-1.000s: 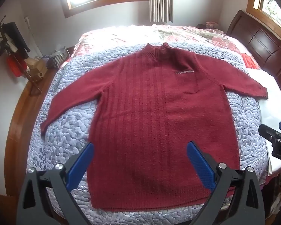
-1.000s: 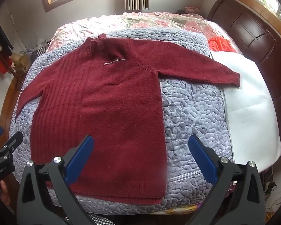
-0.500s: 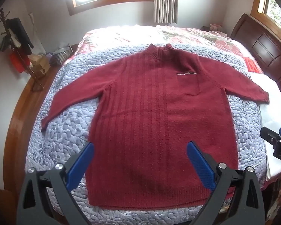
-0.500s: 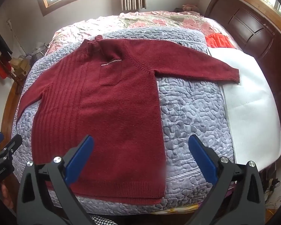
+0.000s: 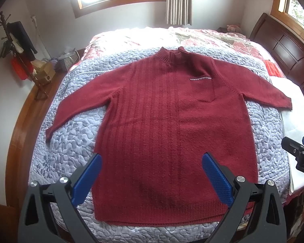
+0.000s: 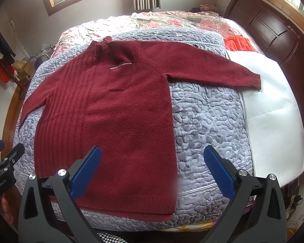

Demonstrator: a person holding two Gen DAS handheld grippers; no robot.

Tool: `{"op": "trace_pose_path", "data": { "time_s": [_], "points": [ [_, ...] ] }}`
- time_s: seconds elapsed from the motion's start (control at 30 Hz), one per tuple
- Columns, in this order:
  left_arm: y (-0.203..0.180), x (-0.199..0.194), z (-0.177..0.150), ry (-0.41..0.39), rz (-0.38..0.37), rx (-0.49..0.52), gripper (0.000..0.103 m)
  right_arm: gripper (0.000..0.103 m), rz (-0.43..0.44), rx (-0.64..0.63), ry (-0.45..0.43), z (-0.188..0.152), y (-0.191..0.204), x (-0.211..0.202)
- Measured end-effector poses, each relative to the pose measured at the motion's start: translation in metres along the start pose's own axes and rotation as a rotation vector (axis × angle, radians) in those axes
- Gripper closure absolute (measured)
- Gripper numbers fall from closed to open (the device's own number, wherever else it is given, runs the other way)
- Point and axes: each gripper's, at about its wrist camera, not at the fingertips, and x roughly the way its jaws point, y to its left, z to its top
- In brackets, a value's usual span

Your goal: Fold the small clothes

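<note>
A dark red knitted sweater [image 5: 172, 131] lies flat and face up on the bed, both sleeves spread out, collar at the far end. In the right wrist view the same sweater [image 6: 111, 121] fills the left half. My left gripper [image 5: 151, 161] hovers open above the sweater's lower body, with nothing between its blue pads. My right gripper [image 6: 152, 154] hangs open over the sweater's right side edge near the hem, also holding nothing. Each gripper shows at the edge of the other's view: the right gripper [image 5: 300, 154] and the left gripper [image 6: 4, 162].
The sweater rests on a grey-blue quilted cover [image 6: 208, 121] over a floral bedspread [image 6: 172, 22]. A white sheet [image 6: 273, 111] and a red cloth [image 6: 239, 43] lie to the right by the dark wooden headboard [image 6: 273, 30]. A coat stand [image 5: 16, 46] stands left of the bed.
Both grippers have drawn back and lifted slightly, so the sweater sits a little farther off in each view. The sweater has not moved, and both grippers stay open.
</note>
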Motion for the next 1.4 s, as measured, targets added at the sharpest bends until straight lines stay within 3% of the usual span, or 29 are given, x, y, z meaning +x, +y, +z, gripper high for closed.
{"op": "trace_pose_path", "data": {
  "time_s": [1.4],
  "points": [
    [-0.007, 0.005, 0.008, 0.006, 0.035, -0.006, 0.004, 0.003, 0.013, -0.012, 0.001, 0.015, -0.006, 0.012]
  ]
}}
